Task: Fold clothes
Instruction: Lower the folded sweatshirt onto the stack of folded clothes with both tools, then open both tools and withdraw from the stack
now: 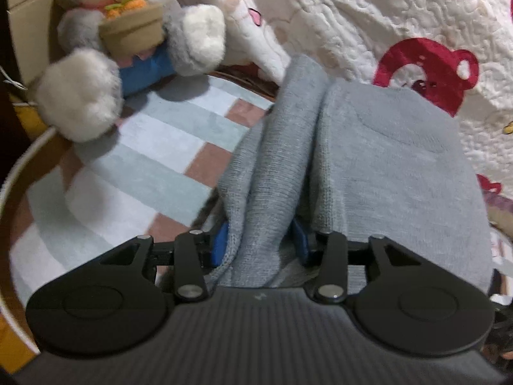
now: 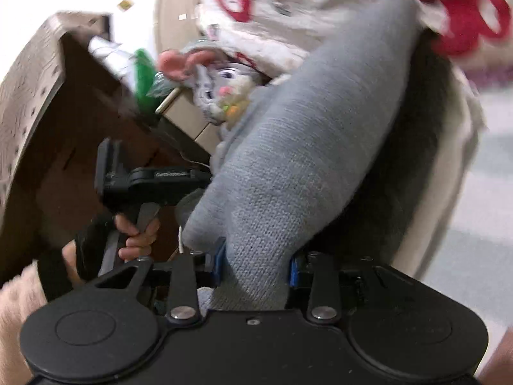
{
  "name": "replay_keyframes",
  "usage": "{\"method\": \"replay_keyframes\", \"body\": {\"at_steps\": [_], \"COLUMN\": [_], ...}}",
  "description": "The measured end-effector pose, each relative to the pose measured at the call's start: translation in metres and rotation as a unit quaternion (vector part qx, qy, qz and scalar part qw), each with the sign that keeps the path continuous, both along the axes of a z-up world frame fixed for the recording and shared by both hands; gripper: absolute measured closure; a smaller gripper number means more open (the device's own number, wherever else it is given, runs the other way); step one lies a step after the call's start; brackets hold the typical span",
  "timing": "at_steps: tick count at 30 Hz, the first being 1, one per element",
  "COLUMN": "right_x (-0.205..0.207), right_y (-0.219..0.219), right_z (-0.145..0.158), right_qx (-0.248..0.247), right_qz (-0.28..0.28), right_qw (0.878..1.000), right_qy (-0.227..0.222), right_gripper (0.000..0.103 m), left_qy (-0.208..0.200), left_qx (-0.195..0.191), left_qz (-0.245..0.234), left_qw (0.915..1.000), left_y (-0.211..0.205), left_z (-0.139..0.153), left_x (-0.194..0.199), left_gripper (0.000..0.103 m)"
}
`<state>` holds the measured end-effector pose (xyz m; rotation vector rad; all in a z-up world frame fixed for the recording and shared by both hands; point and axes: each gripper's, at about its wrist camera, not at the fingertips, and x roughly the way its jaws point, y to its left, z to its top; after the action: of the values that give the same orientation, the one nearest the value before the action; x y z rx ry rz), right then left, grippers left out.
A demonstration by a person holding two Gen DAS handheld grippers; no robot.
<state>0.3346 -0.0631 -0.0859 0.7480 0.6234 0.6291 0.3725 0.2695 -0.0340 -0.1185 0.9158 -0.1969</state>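
A striped sheet (image 1: 154,147) in pale blue, white and brown covers the bed, with a white quilted blanket (image 1: 400,19) printed with red bears and strawberries bunched at 1 o'clock in the left wrist view. A plush rabbit (image 1: 128,48) holding a toy pot of carrots sits at 10 o'clock, its white paws resting on the stripes.

The left gripper (image 1: 261,240) pinches a gathered fold of the grey knit garment (image 1: 368,160) between its blue pads; the cloth runs up toward 12 o'clock and spreads over the blanket's edge at 2 o'clock.

In the right wrist view, the right gripper (image 2: 256,261) is likewise clamped on the same grey garment, which stretches away toward 1 o'clock, lifted and blurred. At 9 o'clock the person's left hand (image 2: 138,237) grips the other tool's handle, beside a brown cardboard box (image 2: 57,122).
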Motion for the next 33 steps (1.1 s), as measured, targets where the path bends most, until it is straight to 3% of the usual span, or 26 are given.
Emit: {"method": "replay_keyframes", "body": {"at_steps": [1, 3, 9, 10, 12, 13, 15, 18, 21, 25, 31, 33], "right_x": [0.000, -0.001, -0.033, -0.040, -0.060, -0.070, -0.093, -0.121, -0.141, -0.162, -0.192, -0.206], "right_y": [-0.003, -0.003, 0.004, 0.003, -0.001, -0.004, -0.017, -0.048, -0.063, -0.078, -0.076, -0.079], "right_z": [-0.005, -0.005, 0.010, 0.009, 0.000, -0.005, -0.010, -0.005, 0.021, 0.048, 0.072, 0.076], "right_qx": [0.021, 0.008, -0.085, -0.091, -0.102, -0.108, -0.119, -0.131, -0.213, -0.247, -0.285, -0.288], "right_qz": [-0.002, -0.006, 0.016, 0.028, 0.060, 0.074, 0.046, -0.014, -0.046, -0.073, -0.087, -0.090], "right_qw": [1.000, 1.000, 0.996, 0.994, 0.992, 0.990, 0.991, 0.990, 0.972, 0.958, 0.943, 0.942], "right_qy": [0.013, 0.017, -0.038, -0.050, -0.049, -0.048, -0.039, -0.043, -0.090, -0.126, -0.147, -0.147], "right_gripper": [0.061, 0.059, 0.057, 0.057, 0.072, 0.070, 0.070, 0.066, 0.065, 0.058, 0.050, 0.041], "left_qy": [-0.004, -0.011, -0.044, -0.053, -0.064, -0.067, -0.074, -0.087, -0.102, -0.104, -0.106, -0.099], "left_qx": [0.011, 0.034, 0.095, 0.094, 0.078, 0.066, 0.050, 0.065, 0.034, 0.027, 0.076, 0.090], "left_qz": [0.006, 0.018, 0.060, 0.072, 0.106, 0.120, 0.154, 0.176, 0.172, 0.135, 0.081, 0.069], "left_qw": [0.9999, 0.9992, 0.9927, 0.9915, 0.9892, 0.9882, 0.9840, 0.9783, 0.9792, 0.9849, 0.9881, 0.9886], "left_y": [-0.001, -0.004, -0.012, -0.012, -0.008, -0.004, -0.001, -0.010, -0.030, -0.087, -0.186, -0.214], "left_z": [0.002, 0.006, 0.014, 0.012, 0.007, 0.006, 0.008, 0.018, 0.030, 0.046, 0.054, 0.052], "left_x": [-0.002, -0.007, -0.033, -0.041, -0.057, -0.062, -0.075, -0.097, -0.126, -0.168, -0.232, -0.251], "left_gripper": [0.057, 0.052, 0.048, 0.047, 0.042, 0.042, 0.042, 0.042, 0.035, 0.029, 0.006, 0.002]}}
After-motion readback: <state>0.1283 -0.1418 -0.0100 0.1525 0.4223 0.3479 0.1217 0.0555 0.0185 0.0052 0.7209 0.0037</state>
